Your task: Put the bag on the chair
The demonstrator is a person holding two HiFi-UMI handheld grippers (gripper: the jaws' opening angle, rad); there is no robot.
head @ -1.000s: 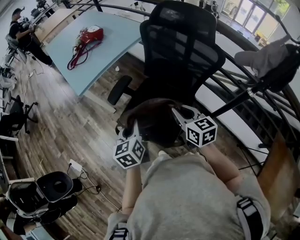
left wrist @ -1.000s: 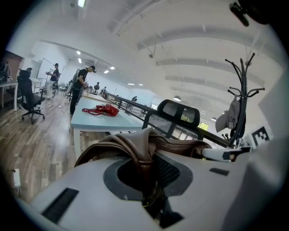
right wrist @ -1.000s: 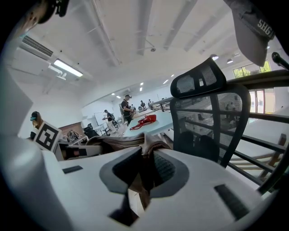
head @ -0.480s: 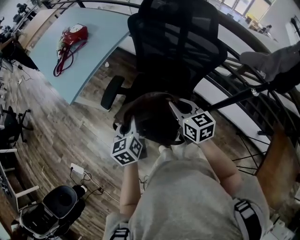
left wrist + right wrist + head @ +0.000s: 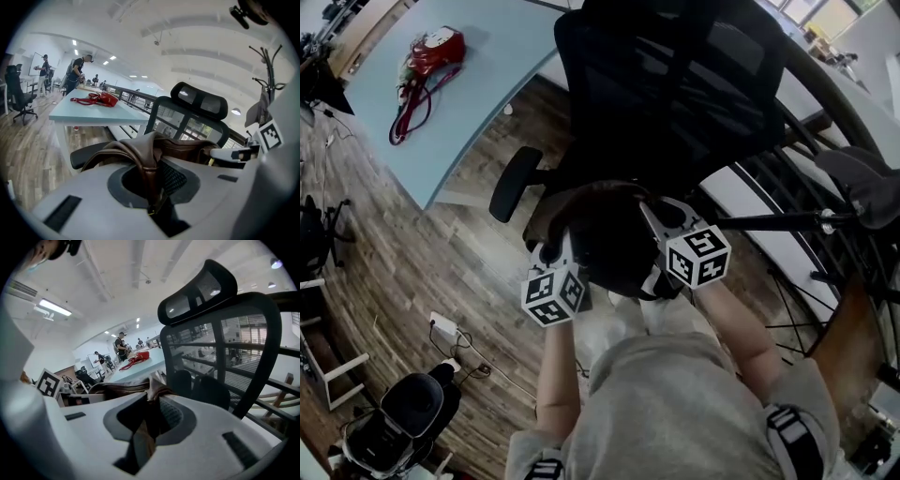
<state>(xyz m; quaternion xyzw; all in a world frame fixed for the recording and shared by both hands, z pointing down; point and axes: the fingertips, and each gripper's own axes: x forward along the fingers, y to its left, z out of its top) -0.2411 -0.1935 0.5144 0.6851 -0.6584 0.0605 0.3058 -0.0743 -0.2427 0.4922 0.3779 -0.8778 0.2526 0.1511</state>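
Observation:
A dark brown leather bag (image 5: 605, 234) hangs between my two grippers, just in front of the black mesh office chair (image 5: 675, 94) and above its seat edge. My left gripper (image 5: 551, 251) is shut on one brown strap (image 5: 149, 171), which runs down into its jaws. On the other side my right gripper (image 5: 661, 217) is shut on the bag's other strap (image 5: 149, 401). In the left gripper view the bag body (image 5: 183, 147) lies ahead, with the chair's headrest (image 5: 199, 101) behind it. The chair back (image 5: 225, 343) fills the right gripper view. The bag hides the seat.
A red bag (image 5: 427, 56) lies on a light blue table (image 5: 487, 94) to the chair's left. The chair's armrest (image 5: 514, 183) juts toward me. A dark railing (image 5: 787, 220) and a grey garment (image 5: 862, 178) are at right. A second chair (image 5: 408, 412) and a power strip (image 5: 445, 328) sit on the wooden floor.
The chair has come nearer and sits more squarely ahead in the head view. Both grippers still hold the bag the same way.

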